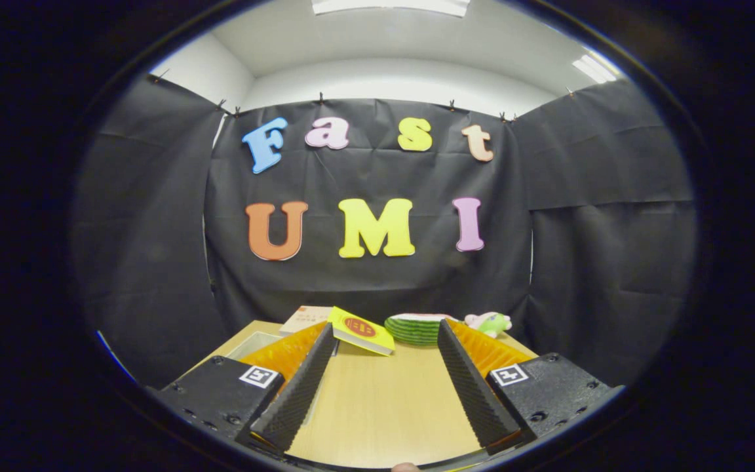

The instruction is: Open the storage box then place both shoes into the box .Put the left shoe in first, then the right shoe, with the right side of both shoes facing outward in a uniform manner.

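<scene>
Gripper (384,331) held level and low over the wooden table (377,400), pointing toward the far cloth wall; its fingers stand spread wide with nothing but bare tabletop between them, so it is released and grasps nothing. At the very near edge, below the fingers, a small sliver that may be a fingertip of the holding hand shows; too little to be sure. Just beyond the fingertips, between them and leaning to the left, lies a yellow booklet-like packet (361,331) with a round red mark, tilted. Behind it to the left, a pale flat card or box (305,318). Far centre-right, a green striped watermelon-slice toy (413,330); right of that, a small pink-and-green plush toy (490,322). Near left, beside the left finger, a pale flat edge (250,344), identity not resolvable; possibly part of a lid or tray. Location of task items: neither the storage box nor either shoe can be identified among these objects, so their state cannot be logged. Judgement: with the fingers free and level, the pose fits either a stand-off ahead of the box work or a stand-off once the shoes are stowed; the scene does not settle which.
</scene>
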